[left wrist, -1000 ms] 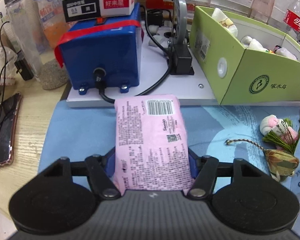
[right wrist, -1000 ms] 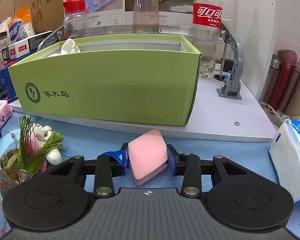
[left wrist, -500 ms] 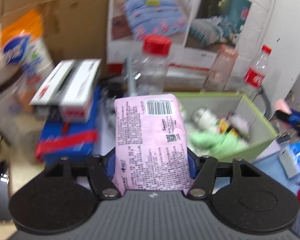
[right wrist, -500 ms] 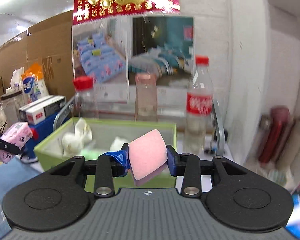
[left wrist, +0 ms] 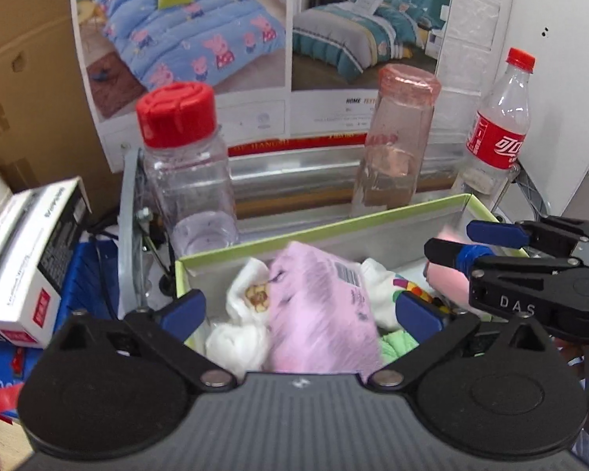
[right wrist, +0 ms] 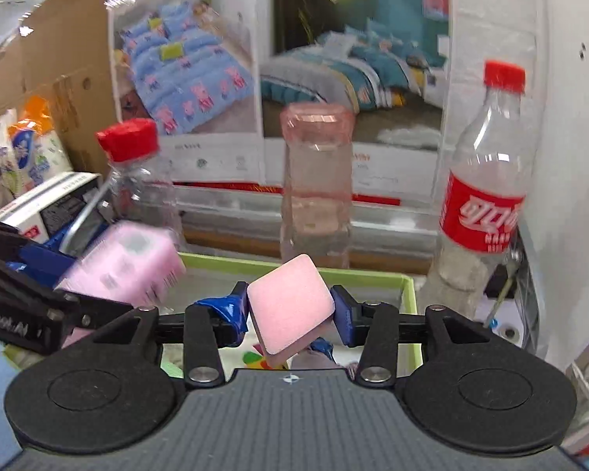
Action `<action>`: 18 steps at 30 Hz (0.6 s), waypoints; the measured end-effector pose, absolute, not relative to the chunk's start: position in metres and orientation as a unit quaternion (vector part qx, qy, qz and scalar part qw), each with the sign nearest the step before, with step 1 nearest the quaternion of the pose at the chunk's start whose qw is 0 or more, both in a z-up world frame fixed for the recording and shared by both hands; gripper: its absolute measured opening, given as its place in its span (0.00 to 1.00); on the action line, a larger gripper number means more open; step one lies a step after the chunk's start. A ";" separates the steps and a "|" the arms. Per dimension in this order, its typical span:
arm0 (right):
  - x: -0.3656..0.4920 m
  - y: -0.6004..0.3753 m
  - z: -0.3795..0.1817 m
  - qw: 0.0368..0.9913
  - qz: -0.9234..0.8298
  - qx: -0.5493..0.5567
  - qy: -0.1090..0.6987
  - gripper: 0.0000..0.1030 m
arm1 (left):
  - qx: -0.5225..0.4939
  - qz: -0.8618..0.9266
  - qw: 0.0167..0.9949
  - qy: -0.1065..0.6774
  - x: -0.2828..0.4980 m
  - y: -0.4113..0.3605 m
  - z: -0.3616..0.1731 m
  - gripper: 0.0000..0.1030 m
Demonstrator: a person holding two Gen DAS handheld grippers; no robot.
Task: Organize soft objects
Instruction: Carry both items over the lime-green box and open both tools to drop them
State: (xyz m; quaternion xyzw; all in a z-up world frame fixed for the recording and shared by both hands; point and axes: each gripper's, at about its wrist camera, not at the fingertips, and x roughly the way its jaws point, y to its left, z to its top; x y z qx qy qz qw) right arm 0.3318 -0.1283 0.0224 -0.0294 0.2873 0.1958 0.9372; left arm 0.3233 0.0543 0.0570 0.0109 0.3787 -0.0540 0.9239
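Note:
My left gripper (left wrist: 300, 308) is open above the green box (left wrist: 326, 227). The pink tissue pack (left wrist: 322, 310), blurred, is loose between its spread fingers, over white and green soft toys in the box. It also shows in the right wrist view (right wrist: 125, 263), in front of the left gripper (right wrist: 31, 274). My right gripper (right wrist: 290, 314) is shut on a pink sponge (right wrist: 288, 306) and holds it over the box's near edge (right wrist: 408, 314). In the left wrist view the right gripper (left wrist: 471, 245) reaches in from the right with the sponge (left wrist: 447, 274).
Behind the box stand a red-capped clear jar (left wrist: 184, 172), a pink tumbler (left wrist: 396, 141) and a cola bottle (left wrist: 498, 129). A white carton (left wrist: 27, 251) lies on a blue case at the left. A bedding poster covers the back wall.
Both grippers have come closer over the green box. My left gripper has opened and the tissue pack has tipped away from its fingers. The right still holds the sponge.

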 end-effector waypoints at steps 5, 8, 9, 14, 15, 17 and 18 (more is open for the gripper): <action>0.322 -0.139 0.030 0.954 0.176 0.000 0.244 0.36 | 0.025 -0.053 0.928 0.368 0.314 0.051 0.066 0.99; 0.315 -0.145 0.037 0.956 0.176 0.004 0.233 0.41 | 0.025 -0.058 0.930 0.362 0.305 0.050 0.073 0.99; 0.312 -0.146 0.039 0.956 0.177 0.004 0.234 0.43 | 0.024 -0.060 0.930 0.361 0.302 0.051 0.075 1.00; 0.288 -0.151 0.048 0.957 0.178 -0.018 0.227 0.48 | 0.035 -0.059 0.934 0.352 0.277 0.058 0.083 1.00; 0.281 -0.153 0.051 0.957 0.180 -0.028 0.224 0.48 | 0.037 -0.056 0.934 0.350 0.271 0.061 0.083 1.00; 0.265 -0.156 0.056 0.958 0.181 -0.044 0.220 0.49 | 0.030 -0.052 0.937 0.344 0.256 0.073 0.084 1.00; 0.255 -0.158 0.058 0.958 0.179 -0.046 0.217 0.49 | 0.024 -0.051 0.937 0.344 0.249 0.080 0.083 1.00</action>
